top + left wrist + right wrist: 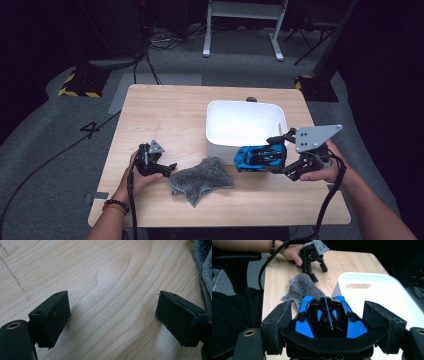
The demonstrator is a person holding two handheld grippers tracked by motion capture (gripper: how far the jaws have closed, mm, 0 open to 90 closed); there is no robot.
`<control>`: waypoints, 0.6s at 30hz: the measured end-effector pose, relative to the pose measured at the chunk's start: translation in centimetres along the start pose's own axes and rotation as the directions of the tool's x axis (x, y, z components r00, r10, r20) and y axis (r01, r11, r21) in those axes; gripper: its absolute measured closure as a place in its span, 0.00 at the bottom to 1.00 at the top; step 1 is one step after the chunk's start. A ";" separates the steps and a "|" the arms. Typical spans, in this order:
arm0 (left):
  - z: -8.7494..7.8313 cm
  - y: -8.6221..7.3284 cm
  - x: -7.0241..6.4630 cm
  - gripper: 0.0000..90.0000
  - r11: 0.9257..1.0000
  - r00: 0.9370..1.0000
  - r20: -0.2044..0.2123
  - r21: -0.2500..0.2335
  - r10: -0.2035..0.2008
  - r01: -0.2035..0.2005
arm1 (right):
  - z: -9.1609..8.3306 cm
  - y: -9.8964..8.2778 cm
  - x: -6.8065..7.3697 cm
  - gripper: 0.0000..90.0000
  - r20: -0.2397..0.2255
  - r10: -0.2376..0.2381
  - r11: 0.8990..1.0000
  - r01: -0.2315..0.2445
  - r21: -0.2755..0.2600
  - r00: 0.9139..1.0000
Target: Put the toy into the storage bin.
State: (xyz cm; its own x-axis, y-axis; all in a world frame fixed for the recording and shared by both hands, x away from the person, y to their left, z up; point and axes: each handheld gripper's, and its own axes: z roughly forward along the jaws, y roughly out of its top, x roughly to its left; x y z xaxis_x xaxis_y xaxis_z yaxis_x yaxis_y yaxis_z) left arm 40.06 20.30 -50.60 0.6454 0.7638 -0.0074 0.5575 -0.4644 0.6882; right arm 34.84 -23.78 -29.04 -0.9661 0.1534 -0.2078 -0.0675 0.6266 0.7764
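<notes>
A blue and black toy car (257,157) (325,317) hangs just above the table in front of the white bin (220,149). My right gripper (282,156) (329,327) is shut on it, one jaw pressed to each side of the body. A crumpled grey cloth (202,180) (302,288) lies on the wood left of the car. Left of the cloth, my left gripper (167,168) (112,315) sits low over the table, open, with bare wood between its jaws. The cloth's edge (203,270) lies just beyond one jaw.
The wooden table (170,110) has open surface at the back left. The white bin (387,295) stands empty at the right centre, with a handle slot in its wall. Cables trail from both grippers over the near edge. Grey floor and a white frame lie beyond.
</notes>
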 end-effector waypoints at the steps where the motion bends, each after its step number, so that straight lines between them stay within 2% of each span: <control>1: 0.0 0.0 0.0 0.14 1.000 1.000 0.000 0.000 0.000 0.000 | -0.1 0.3 -0.1 0.28 0.004 -0.002 1.000 0.002 -0.001 1.000; 7: 0.0 0.0 0.0 0.14 1.000 1.000 0.000 0.000 0.000 0.000 | -0.8 1.6 -0.8 0.28 0.010 -0.017 0.999 0.017 -0.027 1.000; 15: 0.0 0.0 0.0 0.14 1.000 1.000 0.000 0.000 0.000 0.000 | -1.5 2.4 -2.5 0.28 0.041 -0.001 0.998 0.004 -0.061 0.999; 18: 0.0 0.0 0.0 0.14 1.000 1.000 0.000 0.000 0.000 0.000 | -1.3 2.4 -3.2 0.28 0.051 0.002 0.998 0.000 -0.055 0.999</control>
State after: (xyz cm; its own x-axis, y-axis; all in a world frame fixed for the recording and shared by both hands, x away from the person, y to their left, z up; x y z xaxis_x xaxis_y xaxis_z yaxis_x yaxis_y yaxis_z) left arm 40.07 20.31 -50.60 0.6453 0.7639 -0.0074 0.5574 -0.4642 0.6883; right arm 37.43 -23.77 -25.70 -0.9521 0.1940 -0.2362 -0.0816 0.5835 0.8080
